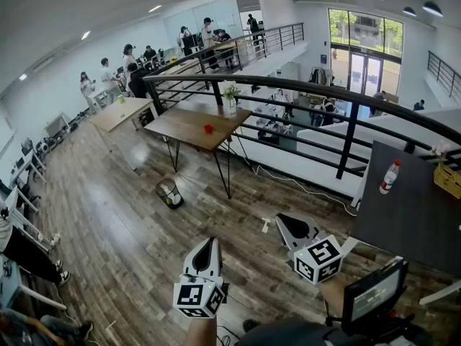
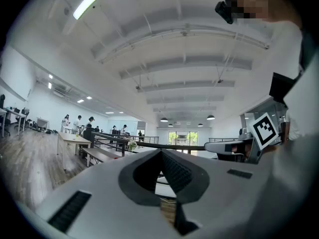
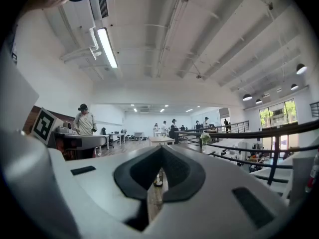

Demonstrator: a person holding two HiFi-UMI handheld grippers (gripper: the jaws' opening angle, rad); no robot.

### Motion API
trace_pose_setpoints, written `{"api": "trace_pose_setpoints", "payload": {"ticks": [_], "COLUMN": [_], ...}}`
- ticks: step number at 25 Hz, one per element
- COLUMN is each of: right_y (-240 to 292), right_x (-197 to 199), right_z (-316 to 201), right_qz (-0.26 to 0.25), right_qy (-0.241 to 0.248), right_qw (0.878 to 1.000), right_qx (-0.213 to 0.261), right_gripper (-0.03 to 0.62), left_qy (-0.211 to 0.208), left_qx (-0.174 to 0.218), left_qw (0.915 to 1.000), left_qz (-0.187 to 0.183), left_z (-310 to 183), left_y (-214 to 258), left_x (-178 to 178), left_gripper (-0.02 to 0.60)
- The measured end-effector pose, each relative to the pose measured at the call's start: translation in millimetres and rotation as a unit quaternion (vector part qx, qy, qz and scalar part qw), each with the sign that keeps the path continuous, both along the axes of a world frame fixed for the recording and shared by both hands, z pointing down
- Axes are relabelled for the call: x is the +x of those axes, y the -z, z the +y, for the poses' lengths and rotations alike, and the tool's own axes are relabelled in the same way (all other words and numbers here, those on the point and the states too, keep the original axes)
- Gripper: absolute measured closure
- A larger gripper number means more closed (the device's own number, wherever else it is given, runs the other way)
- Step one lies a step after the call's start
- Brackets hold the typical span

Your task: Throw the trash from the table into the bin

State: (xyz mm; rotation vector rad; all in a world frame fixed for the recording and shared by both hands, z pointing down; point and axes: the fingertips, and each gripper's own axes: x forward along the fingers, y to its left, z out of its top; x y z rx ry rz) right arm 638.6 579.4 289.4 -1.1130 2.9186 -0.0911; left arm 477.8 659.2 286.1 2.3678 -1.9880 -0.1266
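Sitting near the middle of the wooden table point(image 1: 189, 125), the small red piece of trash point(image 1: 208, 128) lies well apart from both grippers, across a wide stretch of plank floor point(image 1: 108, 207). A vase of white flowers point(image 1: 229, 101) stands behind it at the table's far edge. The dark wire bin point(image 1: 168, 191) stands on the floor just beside the table's near legs, with something yellow-green showing inside it. A black railing point(image 1: 346, 114) runs behind the table. Off to the right, a dark table point(image 1: 410, 215) carries a bottle point(image 1: 389, 176) with a red cap. Several people point(image 1: 130, 60) stand around further tables at the back left. In the foreground of the head view, the left gripper point(image 1: 209, 242) is low in the centre and the right gripper point(image 1: 282, 219) is just to its right. Each points out toward the wooden table, and each carries its marker cube at the near end. The left gripper view shows that gripper's jaws brought together at the tips with nothing between them. The right gripper view shows the same for the right gripper: jaws pressed closed and empty.
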Motion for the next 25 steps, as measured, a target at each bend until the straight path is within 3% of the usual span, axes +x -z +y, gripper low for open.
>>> {"api": "trace_pose_setpoints", "payload": {"ticks": [16,25], "right_y": [3,2], "right_x": [0,-39], "right_z": [-10,-19], "right_qz": [-0.013,0.006], "right_qy": [-0.008,-0.015], "right_qw": [1.000,1.000], "right_qx": [-0.006,-0.001], "right_gripper": [0.582,0.582], "left_qy": [-0.007,-0.011], "left_qx": [-0.006,0.003], "left_qw": [0.9999,0.9999], "left_qz": [-0.005,-0.002], "left_z": [-9,-13], "left_y": [-1,-2], "left_x": [-2,-37], "left_gripper": [0.580,0.580]}}
